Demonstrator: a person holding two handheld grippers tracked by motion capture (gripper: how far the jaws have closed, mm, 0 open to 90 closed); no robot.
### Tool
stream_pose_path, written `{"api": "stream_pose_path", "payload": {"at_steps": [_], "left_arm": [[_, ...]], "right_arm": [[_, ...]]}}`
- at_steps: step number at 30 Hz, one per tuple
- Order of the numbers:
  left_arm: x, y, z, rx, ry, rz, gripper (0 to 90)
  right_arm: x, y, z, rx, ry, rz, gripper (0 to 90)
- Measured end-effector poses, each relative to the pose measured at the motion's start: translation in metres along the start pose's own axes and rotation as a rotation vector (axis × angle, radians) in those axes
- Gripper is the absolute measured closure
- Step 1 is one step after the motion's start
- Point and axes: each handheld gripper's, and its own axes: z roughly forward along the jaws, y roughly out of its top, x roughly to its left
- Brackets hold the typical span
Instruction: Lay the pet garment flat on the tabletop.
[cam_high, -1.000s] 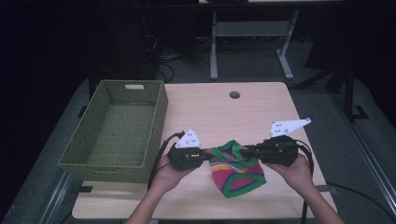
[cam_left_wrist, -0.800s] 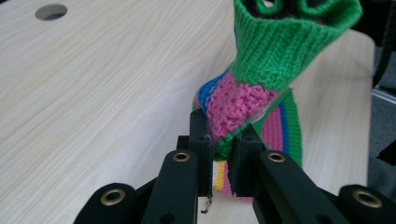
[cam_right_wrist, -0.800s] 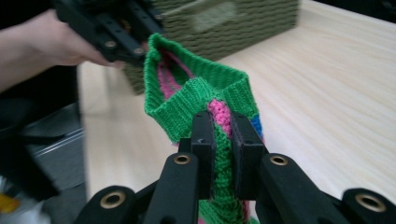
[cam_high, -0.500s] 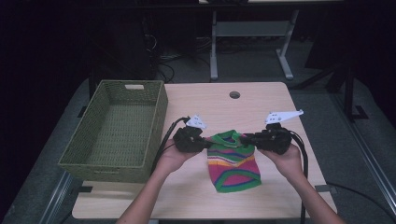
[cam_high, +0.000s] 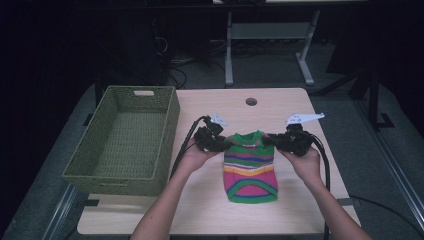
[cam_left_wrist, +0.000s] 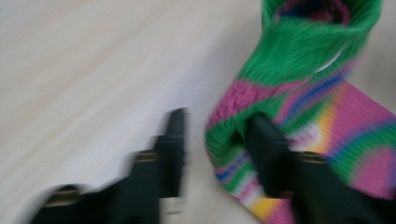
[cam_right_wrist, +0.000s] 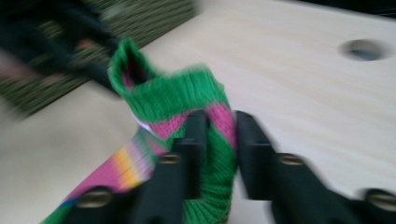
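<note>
A small knitted sweater (cam_high: 250, 165) with green, pink, yellow and blue stripes lies spread flat on the wooden table (cam_high: 290, 105), collar away from me. My left gripper (cam_high: 224, 145) is at its left shoulder. In the left gripper view the jaws (cam_left_wrist: 217, 126) stand apart: one rests over bare table and the other presses against the sweater's (cam_left_wrist: 327, 107) edge. My right gripper (cam_high: 270, 140) is at the right shoulder. There the jaws (cam_right_wrist: 219, 121) pinch a fold of green and pink knit (cam_right_wrist: 168, 107).
A green woven basket (cam_high: 170, 115) stands empty on the table's left side, close to the left gripper. A round cable hole (cam_high: 251, 101) sits near the far edge. Bare wood lies beyond the collar and to the right of the sweater.
The sweater was bunched between the grippers; both grippers have moved away from me and apart, and it now lies drawn out flat. The left jaws have parted.
</note>
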Motion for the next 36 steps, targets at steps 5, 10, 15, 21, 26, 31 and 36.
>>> {"api": "stream_pose_path", "payload": {"at_steps": [5,10,15,21,26,31,36], "left_arm": [[0.004,-0.008,-0.003,-0.059,0.008,-0.072,36.5],[0.0,-0.019,0.002,-0.035,-0.016,-0.055,38.3],[-0.011,-0.027,0.013,0.004,-0.087,-0.009,56.0],[-0.03,-0.035,0.03,0.077,-0.111,0.059,69.9],[-0.035,-0.039,0.042,0.123,-0.092,0.089,70.2],[-0.033,-0.039,0.047,0.133,-0.059,0.085,67.2],[-0.03,-0.038,0.048,0.14,-0.025,0.094,64.9]], "right_arm": [[-0.031,0.007,0.005,-0.017,-0.009,0.128,51.2],[-0.033,-0.008,0.011,0.085,-0.003,0.1,52.6],[-0.027,-0.026,0.022,0.201,0.031,0.068,67.1],[-0.02,-0.039,0.036,0.318,0.041,0.022,76.7],[-0.016,-0.045,0.045,0.334,0.042,0.016,77.2],[-0.014,-0.044,0.048,0.323,0.035,0.02,76.2],[-0.015,-0.044,0.051,0.3,0.037,0.039,73.0]]}}
